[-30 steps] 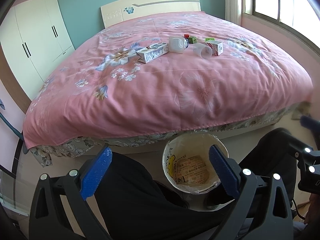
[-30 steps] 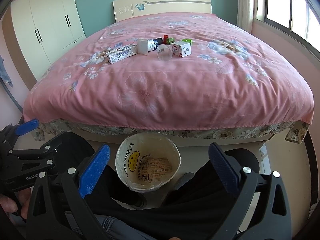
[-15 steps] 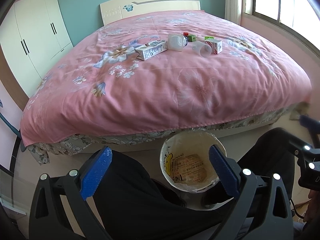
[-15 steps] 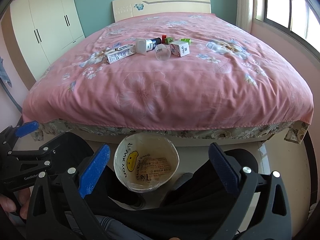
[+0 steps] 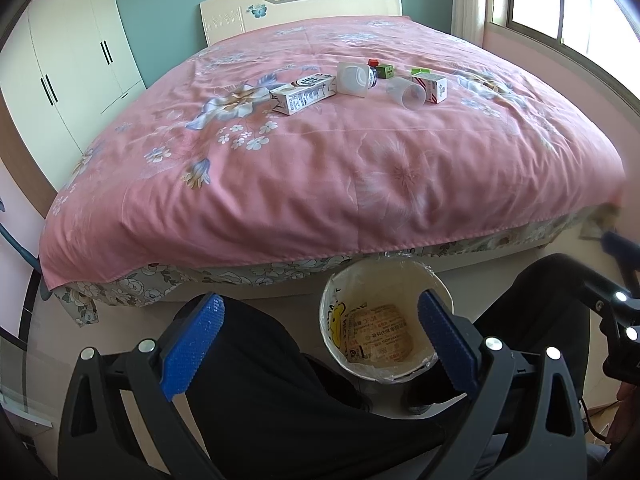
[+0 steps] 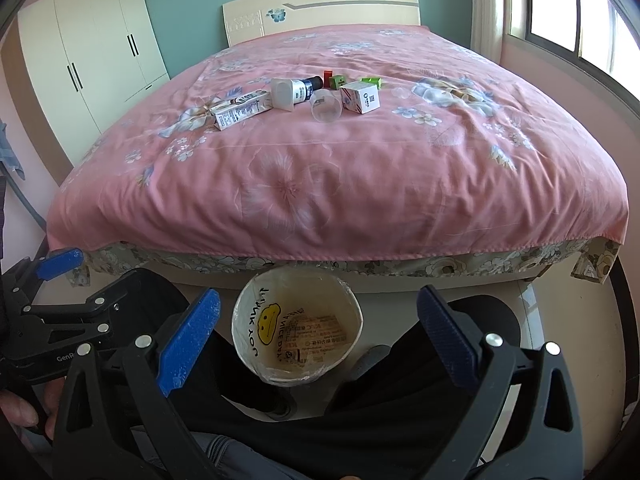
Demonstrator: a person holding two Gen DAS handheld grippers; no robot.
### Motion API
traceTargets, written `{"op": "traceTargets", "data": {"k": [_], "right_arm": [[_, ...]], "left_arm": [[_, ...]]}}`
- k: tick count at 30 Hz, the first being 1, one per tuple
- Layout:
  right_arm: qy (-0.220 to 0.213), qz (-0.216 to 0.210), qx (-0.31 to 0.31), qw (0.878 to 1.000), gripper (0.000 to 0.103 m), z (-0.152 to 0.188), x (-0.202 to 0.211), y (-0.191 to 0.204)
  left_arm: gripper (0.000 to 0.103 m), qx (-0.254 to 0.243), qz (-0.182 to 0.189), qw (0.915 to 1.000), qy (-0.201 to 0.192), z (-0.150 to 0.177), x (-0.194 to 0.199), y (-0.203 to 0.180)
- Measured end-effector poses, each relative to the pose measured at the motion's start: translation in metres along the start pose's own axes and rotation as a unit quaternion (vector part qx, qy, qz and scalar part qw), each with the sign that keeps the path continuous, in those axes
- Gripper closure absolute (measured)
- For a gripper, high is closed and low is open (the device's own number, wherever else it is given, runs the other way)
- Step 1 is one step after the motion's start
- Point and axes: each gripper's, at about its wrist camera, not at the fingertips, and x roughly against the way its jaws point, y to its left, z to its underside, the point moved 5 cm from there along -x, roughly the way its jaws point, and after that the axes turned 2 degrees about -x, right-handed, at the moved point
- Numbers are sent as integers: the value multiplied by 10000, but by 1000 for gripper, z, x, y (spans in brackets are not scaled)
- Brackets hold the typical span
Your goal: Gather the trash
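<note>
Left claw (image 5: 320, 340): jaws wide, nothing held, positioned low over the person's dark-trousered legs (image 5: 280, 380). Right claw (image 6: 318, 338): jaws wide, nothing held, at similar height.

Bin (image 6: 244, 316): on the floor between the legs, at the foot of the bed, lined with a printed plastic bag; it is seen between the jaws of each claw.

Bed (image 6: 360, 184): pink floral cover. The trash lies clustered well beyond the bin, toward the headboard. Left to right: carton (image 6: 240, 110) on its side; white bottle (image 6: 290, 92) on its side, touching the carton; clear cup (image 6: 326, 108) on its side; white box (image 6: 360, 98) just beside the cup. Behind these: small red block (image 6: 328, 75) and green blocks (image 6: 338, 81).

Wardrobe (image 6: 92, 52): against the left wall.
</note>
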Motion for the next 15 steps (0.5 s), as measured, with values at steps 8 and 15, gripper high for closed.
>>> {"op": "traceTargets", "data": {"k": [8, 15], "right_arm": [[-33, 63, -126, 9999, 6, 0, 3, -4], [-31, 28, -64, 10000, 6, -1, 3, -1]], "left_arm": [[4, 9, 6, 10000, -8, 0, 0, 0], [4, 18, 13, 10000, -16, 0, -1, -1]]}}
